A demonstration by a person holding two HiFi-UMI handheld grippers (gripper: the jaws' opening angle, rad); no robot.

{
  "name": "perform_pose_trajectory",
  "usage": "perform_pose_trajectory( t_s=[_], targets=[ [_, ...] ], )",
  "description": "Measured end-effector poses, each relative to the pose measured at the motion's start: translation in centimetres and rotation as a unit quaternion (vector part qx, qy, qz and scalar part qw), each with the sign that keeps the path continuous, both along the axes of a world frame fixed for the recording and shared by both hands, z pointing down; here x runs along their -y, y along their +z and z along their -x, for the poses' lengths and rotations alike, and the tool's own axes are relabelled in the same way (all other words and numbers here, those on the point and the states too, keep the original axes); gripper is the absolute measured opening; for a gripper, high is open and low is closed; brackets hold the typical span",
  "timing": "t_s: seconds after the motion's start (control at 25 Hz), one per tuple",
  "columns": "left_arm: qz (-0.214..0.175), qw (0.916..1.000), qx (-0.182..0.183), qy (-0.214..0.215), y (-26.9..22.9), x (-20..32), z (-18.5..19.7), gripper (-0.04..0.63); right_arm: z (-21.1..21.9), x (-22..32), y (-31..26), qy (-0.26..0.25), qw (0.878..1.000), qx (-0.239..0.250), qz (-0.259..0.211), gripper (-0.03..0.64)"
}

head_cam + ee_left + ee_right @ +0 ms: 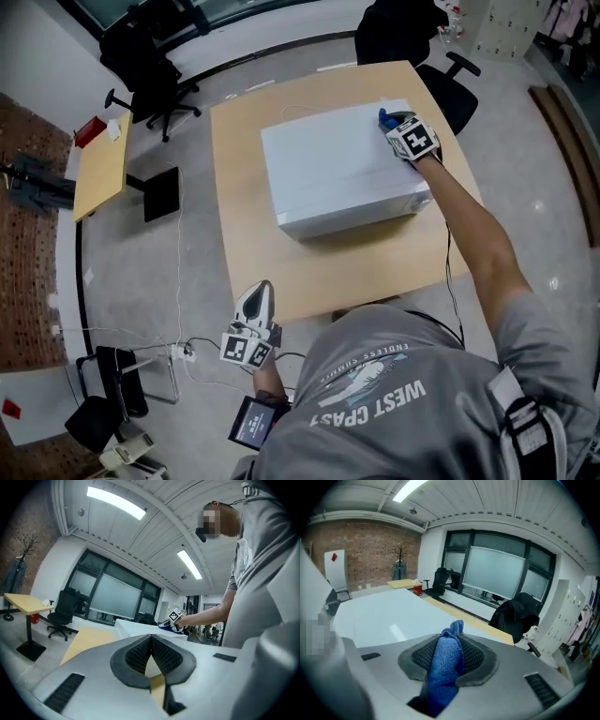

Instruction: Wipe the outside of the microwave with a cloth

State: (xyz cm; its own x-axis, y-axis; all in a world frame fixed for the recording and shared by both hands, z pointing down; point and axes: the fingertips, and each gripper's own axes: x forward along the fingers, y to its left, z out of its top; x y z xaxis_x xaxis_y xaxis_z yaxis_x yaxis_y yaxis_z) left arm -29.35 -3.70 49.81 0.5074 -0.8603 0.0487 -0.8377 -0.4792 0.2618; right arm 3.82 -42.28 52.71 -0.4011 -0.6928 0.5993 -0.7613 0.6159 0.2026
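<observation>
A white microwave (337,169) stands on a light wooden table (248,253). My right gripper (392,122) is over the microwave's far right top corner, shut on a bunched blue cloth (446,660) whose tip (382,116) pokes out past the jaws. In the right gripper view the white top (384,616) stretches away to the left. My left gripper (259,292) hangs off the table's near edge, shut with nothing in it. From the left gripper view (151,641) the microwave (136,629) and the right gripper (176,617) show in the distance.
Black office chairs (150,56) stand at the far left and behind the table (412,37). A small wooden side table (101,167) is at the left. Cables and a power strip (183,352) lie on the floor near the table's front left corner.
</observation>
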Motion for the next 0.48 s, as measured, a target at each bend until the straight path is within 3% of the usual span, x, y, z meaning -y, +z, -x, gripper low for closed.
perform_pose_trajectory(
  t_s=[0.2, 0.48],
  targets=[
    [0.001, 0.9997, -0.013, -0.022, 1.0, -0.4, 0.5, 0.023, 13.0, -1.5, 0.5, -0.105, 0.994, 0.004, 0.032, 0.107],
    [0.003, 0.9985, -0.022, -0.051, 1.4, -1.4, 2.4, 0.023, 32.0, -5.8, 0.8, -0.235, 0.971, 0.006, 0.047, 0.107]
  ],
)
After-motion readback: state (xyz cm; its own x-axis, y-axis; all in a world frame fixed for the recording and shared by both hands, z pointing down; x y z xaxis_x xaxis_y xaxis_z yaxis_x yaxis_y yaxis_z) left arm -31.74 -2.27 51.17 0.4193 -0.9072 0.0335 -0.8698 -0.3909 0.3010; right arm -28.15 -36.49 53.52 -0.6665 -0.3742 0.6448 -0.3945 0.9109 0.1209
